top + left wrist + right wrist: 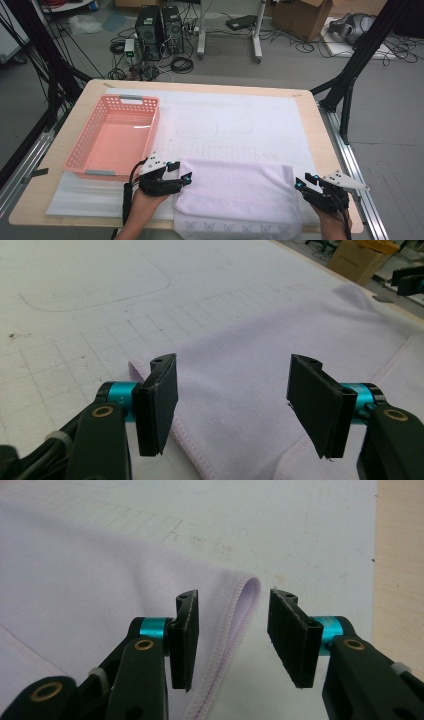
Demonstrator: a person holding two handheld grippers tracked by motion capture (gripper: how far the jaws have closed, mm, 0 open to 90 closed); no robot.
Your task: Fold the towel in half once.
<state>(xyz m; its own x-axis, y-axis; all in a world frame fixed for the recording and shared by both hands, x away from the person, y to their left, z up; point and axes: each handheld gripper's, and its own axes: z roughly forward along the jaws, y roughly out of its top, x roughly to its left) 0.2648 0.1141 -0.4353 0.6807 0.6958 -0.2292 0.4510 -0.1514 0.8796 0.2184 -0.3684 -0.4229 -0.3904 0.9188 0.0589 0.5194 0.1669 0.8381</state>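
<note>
While the pink basket [112, 137] sits at the table's [310, 125] far left on the white mat [235, 125], the left gripper [186, 178] lies low at the near left edge of the folded lavender towel [235, 195], jaws apart over its corner, gripping nothing. At the towel's right edge, the right gripper [301, 181] points inward, jaws parted astride the folded hem, not pressing it.

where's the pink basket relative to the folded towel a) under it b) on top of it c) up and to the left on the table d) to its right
c: in the high view the pink basket sits empty at the table's left, apart from the folded towel near the front edge.
</note>
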